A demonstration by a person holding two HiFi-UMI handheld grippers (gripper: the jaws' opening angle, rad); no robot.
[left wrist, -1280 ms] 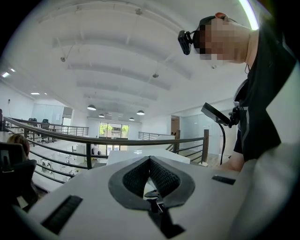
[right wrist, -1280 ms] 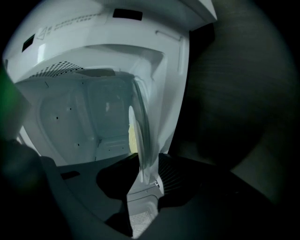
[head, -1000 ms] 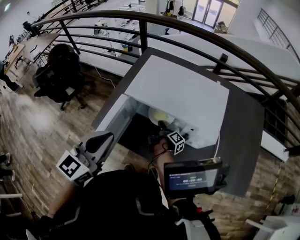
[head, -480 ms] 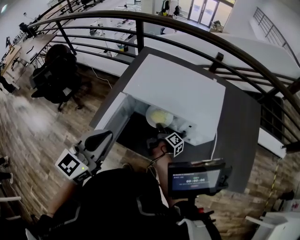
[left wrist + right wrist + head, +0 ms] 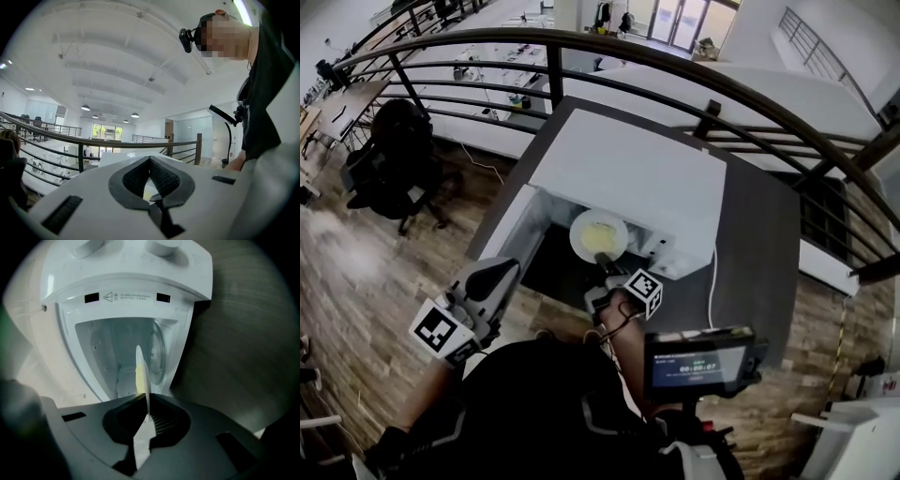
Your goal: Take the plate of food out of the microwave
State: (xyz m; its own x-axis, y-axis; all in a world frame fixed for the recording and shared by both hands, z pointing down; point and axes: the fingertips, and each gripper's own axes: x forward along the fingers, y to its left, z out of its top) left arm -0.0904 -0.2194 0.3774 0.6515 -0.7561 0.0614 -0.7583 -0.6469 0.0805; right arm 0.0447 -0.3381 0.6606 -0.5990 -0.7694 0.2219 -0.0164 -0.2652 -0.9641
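A white plate (image 5: pixel 598 234) with yellow food sits just outside the mouth of the white microwave (image 5: pixel 628 169), whose door (image 5: pixel 516 234) hangs open to the left. My right gripper (image 5: pixel 605 265) is shut on the plate's near rim; its jaws have just been closing with that rim between them. In the right gripper view the plate (image 5: pixel 140 373) shows edge-on, clamped in the right gripper (image 5: pixel 146 414), with the empty microwave cavity (image 5: pixel 117 352) behind it. My left gripper (image 5: pixel 500 274) hangs shut below the door, holding nothing; the left gripper (image 5: pixel 150 161) points level toward the railing.
The microwave stands on a dark table (image 5: pixel 755 244), its white cable (image 5: pixel 710 281) trailing to the right. A curved metal railing (image 5: pixel 675 64) runs behind the table. A small screen device (image 5: pixel 698 361) sits by my right arm. A black office chair (image 5: pixel 389 150) stands on the wooden floor at left.
The right gripper has drawn back toward me and risen with the plate. The plate, half under the microwave's top before, now shows whole outside the opening. The left gripper has stayed put.
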